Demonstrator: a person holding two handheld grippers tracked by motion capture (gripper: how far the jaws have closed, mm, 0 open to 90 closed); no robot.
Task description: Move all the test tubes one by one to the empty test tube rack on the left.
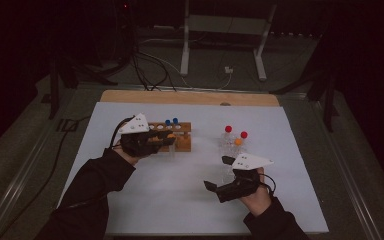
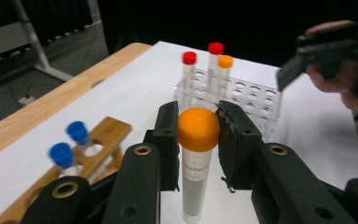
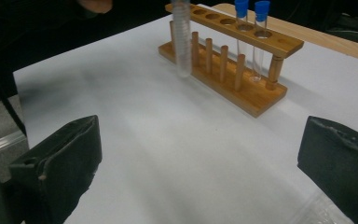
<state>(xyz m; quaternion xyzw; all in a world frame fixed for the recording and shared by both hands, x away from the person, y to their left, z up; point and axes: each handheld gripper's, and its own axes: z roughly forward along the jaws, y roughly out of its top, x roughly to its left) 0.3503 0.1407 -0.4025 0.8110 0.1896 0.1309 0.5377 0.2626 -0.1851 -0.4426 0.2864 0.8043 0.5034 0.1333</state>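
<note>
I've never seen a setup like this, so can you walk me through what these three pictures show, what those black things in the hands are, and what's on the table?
There is no machine here: a person holds hand-held tongs, one in each hand. The high view looks down from above the table; the other two come from a small camera riding on each tool, looking along its black jaws.

The left tongs are closed on an orange-capped tube, held upright next to a wooden rack. That rack holds two blue-capped tubes.

The right tongs are open and hold nothing; their jaws stand wide apart over the white table cover.

Further right stands a clear plastic rack with two red-capped tubes and another orange-capped one.
</note>
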